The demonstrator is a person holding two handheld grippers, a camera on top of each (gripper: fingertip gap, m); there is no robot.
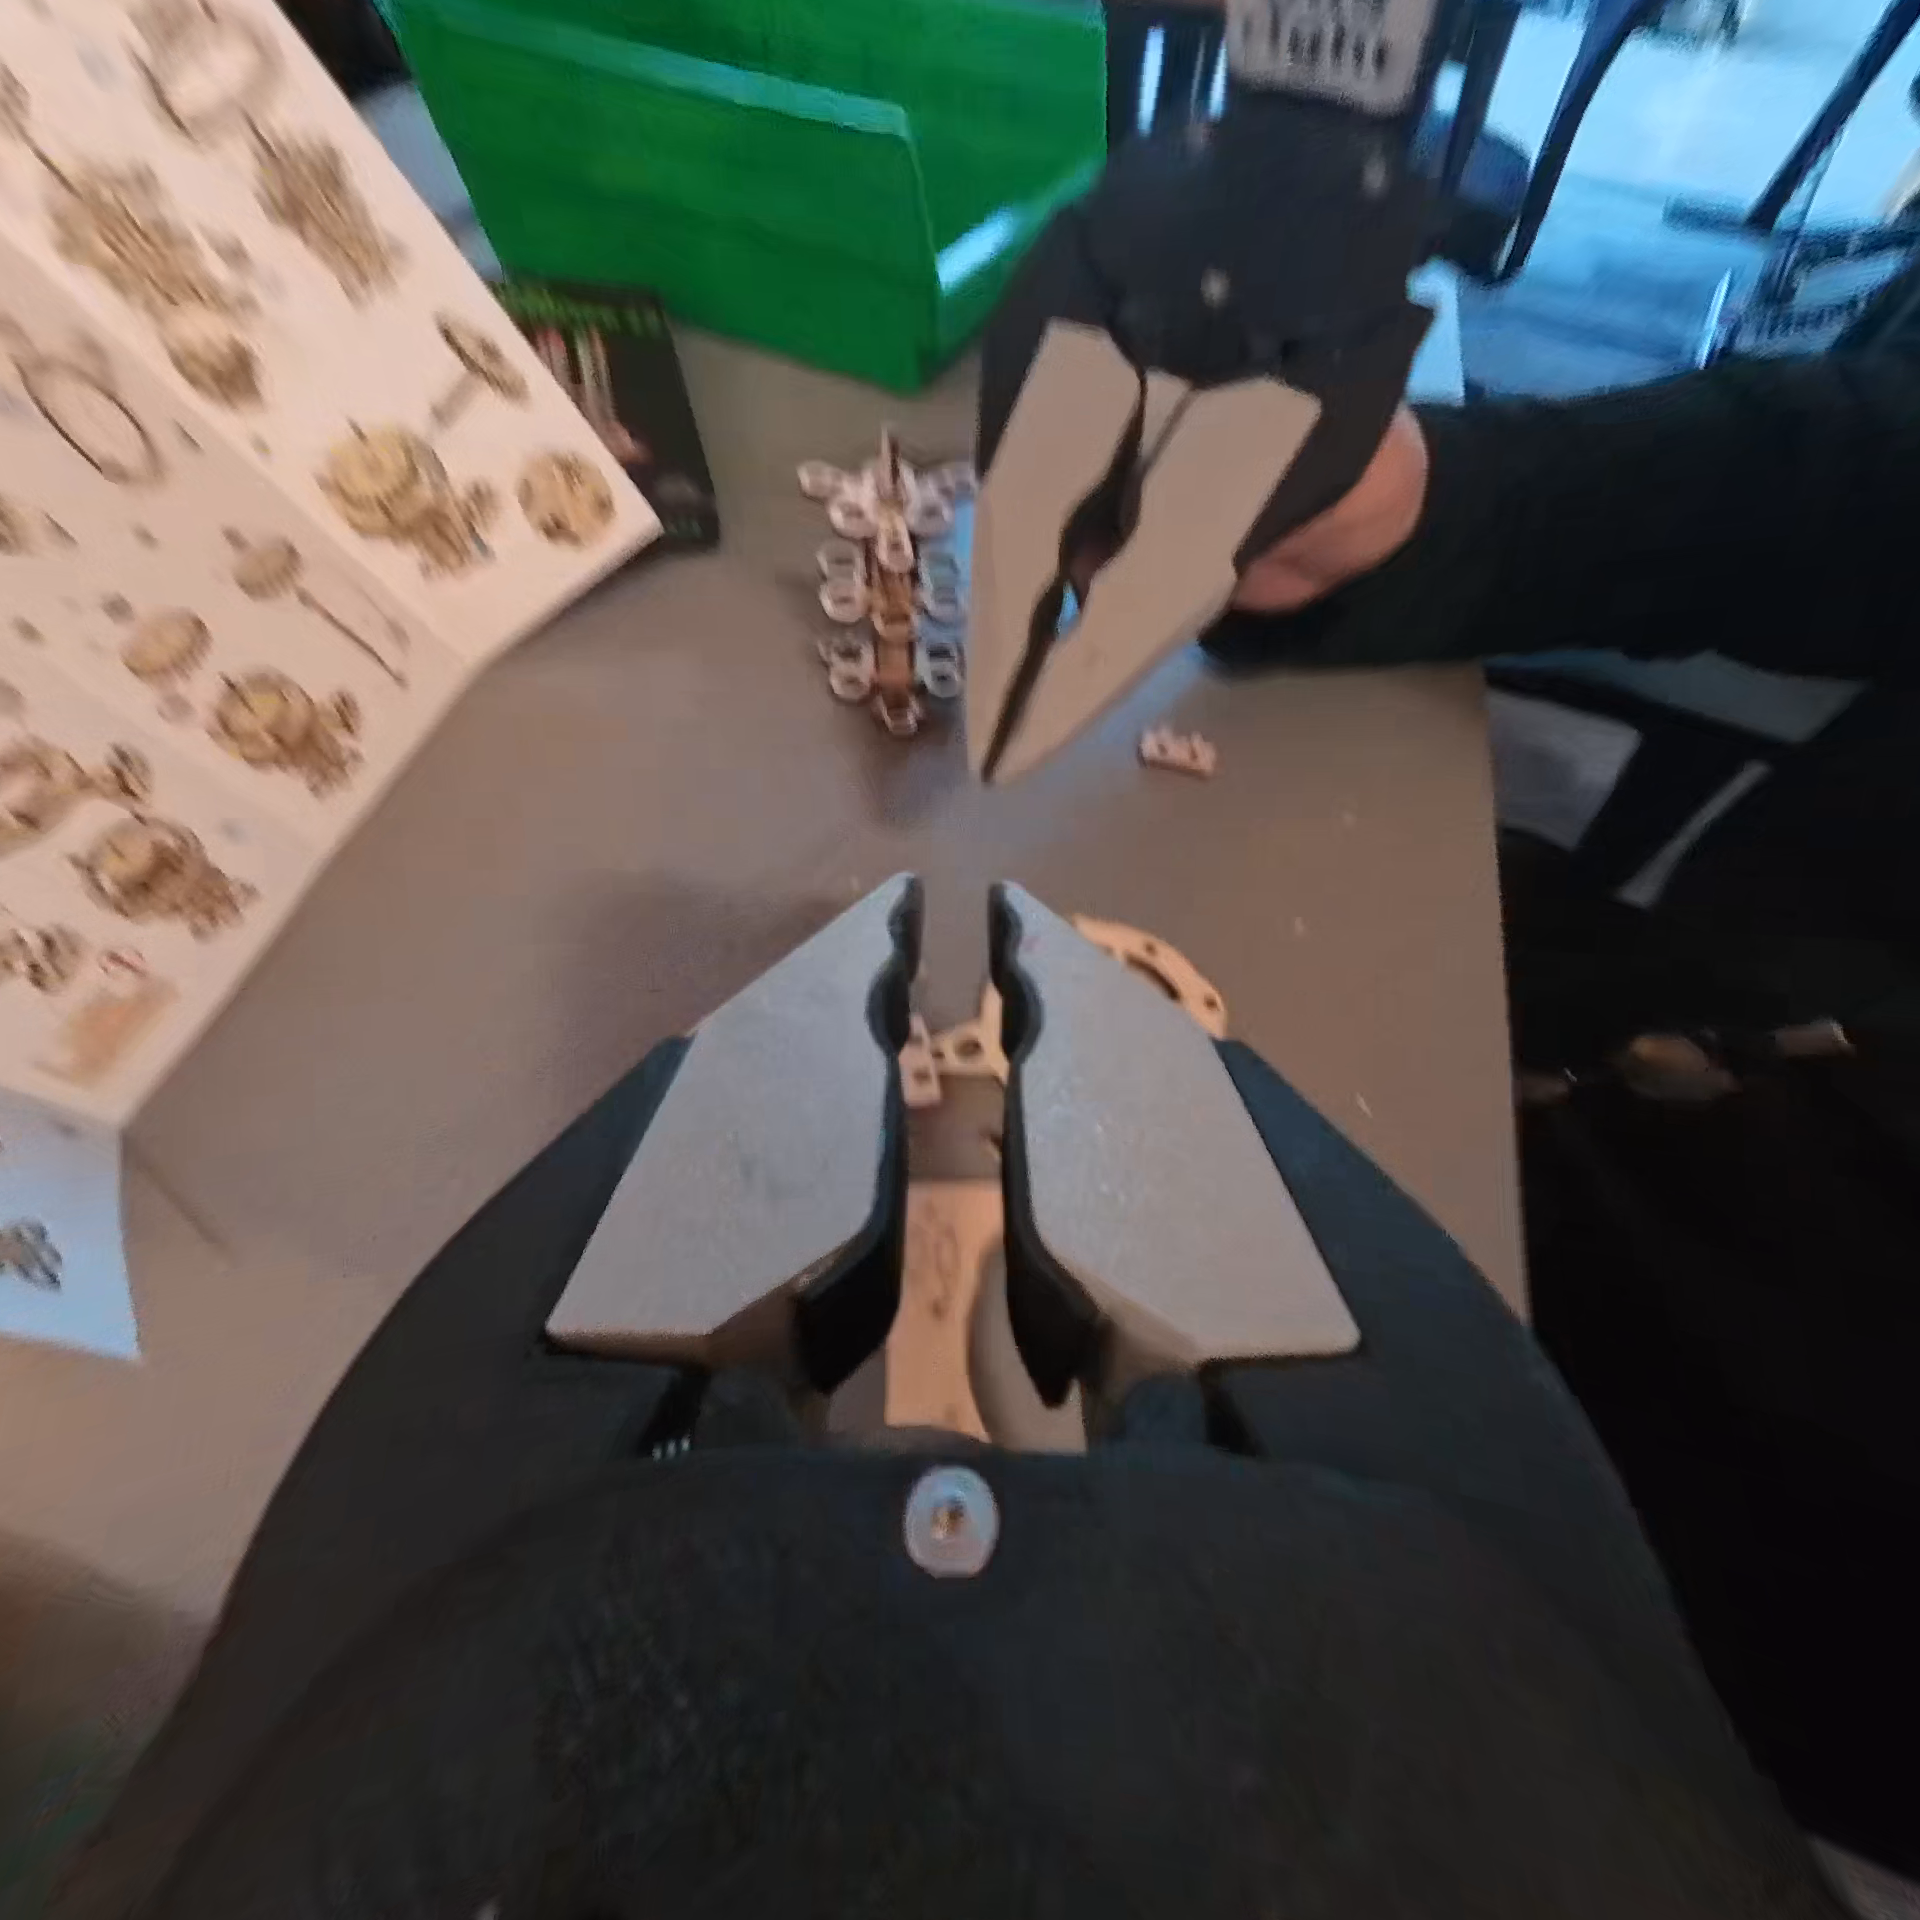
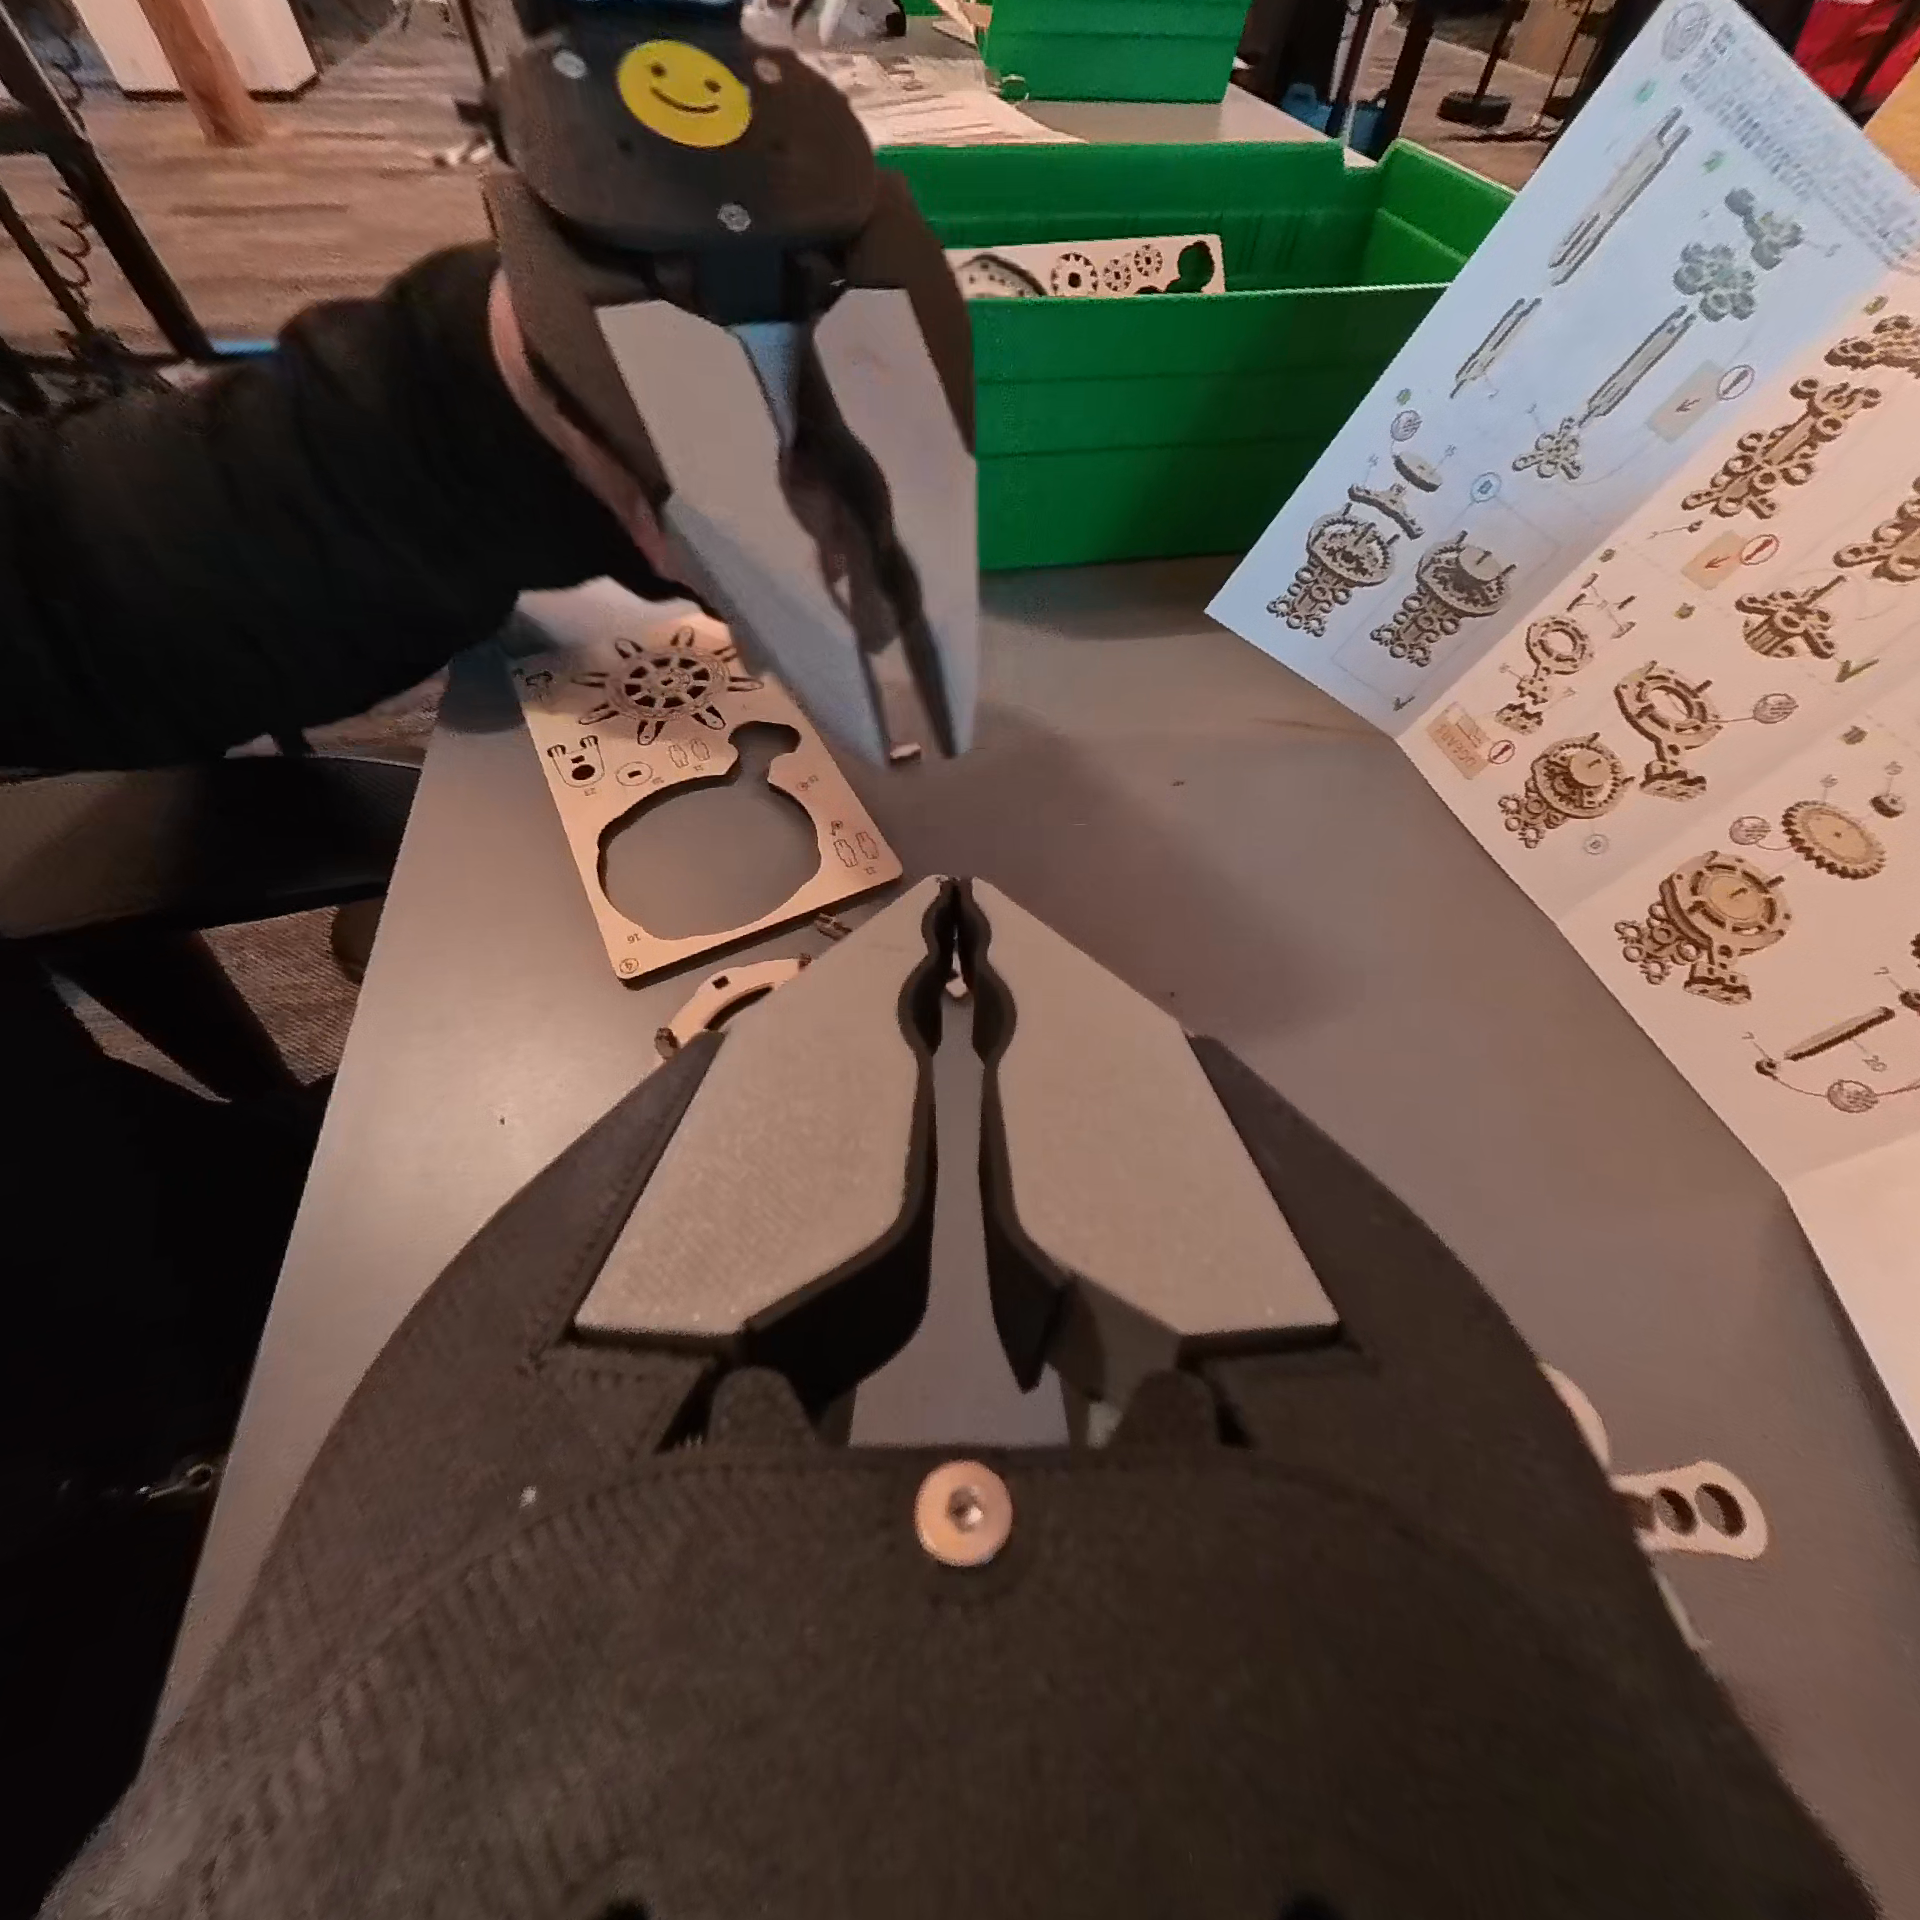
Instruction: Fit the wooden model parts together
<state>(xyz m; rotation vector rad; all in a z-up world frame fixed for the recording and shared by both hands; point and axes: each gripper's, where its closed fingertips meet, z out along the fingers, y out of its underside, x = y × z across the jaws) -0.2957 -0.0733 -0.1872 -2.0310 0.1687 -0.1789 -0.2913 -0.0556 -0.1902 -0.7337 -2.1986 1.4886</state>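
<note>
A matt grey table with a smooth top holds a thin, pale wooden sheet with laser-cut holes. The left gripper and the right gripper have rough, grainy grey finger faces on ribbed black plastic bodies. Green plastic bins look smooth; the instruction sheet is printed paper.

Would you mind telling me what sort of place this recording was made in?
Probably a shared workroom or lab set up for model assembly: a grey table holds a laser-cut wooden sheet and a folded instruction sheet, with green storage bins behind and more tables beyond.
</note>
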